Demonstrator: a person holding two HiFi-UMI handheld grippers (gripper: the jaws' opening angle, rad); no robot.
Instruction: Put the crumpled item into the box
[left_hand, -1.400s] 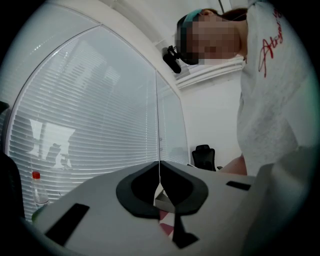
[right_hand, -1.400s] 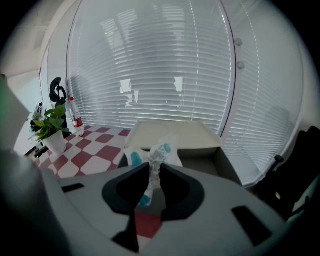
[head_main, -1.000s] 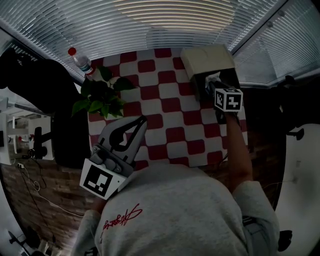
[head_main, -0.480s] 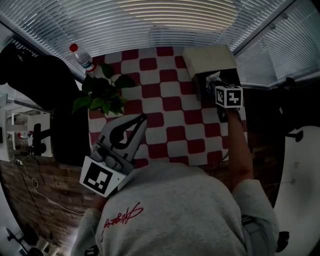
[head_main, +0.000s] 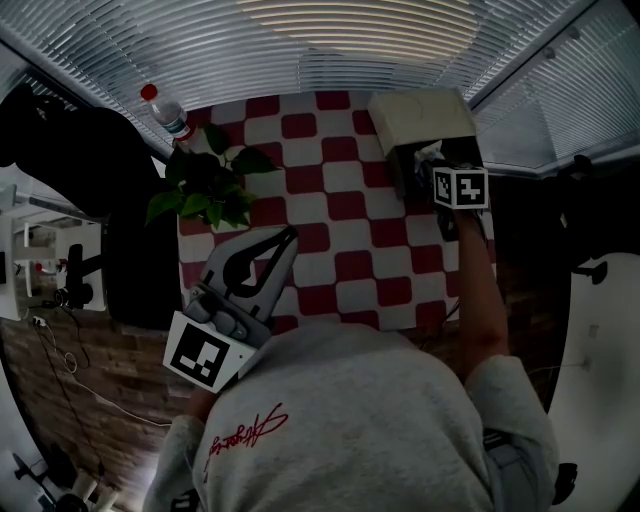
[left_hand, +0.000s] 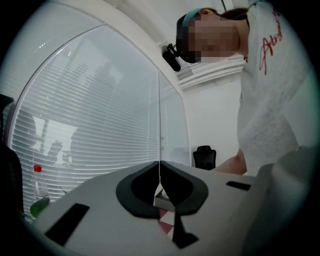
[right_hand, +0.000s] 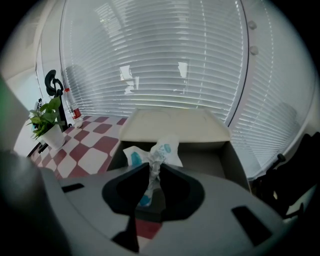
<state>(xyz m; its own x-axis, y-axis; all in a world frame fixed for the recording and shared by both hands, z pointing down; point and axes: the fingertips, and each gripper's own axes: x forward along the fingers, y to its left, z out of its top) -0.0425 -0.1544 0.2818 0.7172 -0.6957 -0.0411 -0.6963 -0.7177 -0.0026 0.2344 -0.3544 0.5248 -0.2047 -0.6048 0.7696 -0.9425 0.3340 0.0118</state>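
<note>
My right tongs (right_hand: 151, 172) pinch the crumpled wrapper (right_hand: 159, 150) over the open box (right_hand: 234, 160) at the far right corner of the tabletop (head_main: 330, 215). My left tongs (left_hand: 159, 172) are pressed together, empty, near my chest.

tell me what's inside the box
The far inside of the box looks bare. The crumpled item, pinched in the right gripper, is at its near edge, not clearly inside. The gripper hides the near floor.

The open cream cardboard box (head_main: 415, 115) stands at the far right corner of the red-and-white checked table (head_main: 330, 215), the crumpled white wrapper (right_hand: 155, 155) at its opening in the right gripper (right_hand: 152, 172), the green potted plant (head_main: 205, 185) well left of the box, the red-capped plastic bottle (head_main: 165, 115) farther left.
</note>
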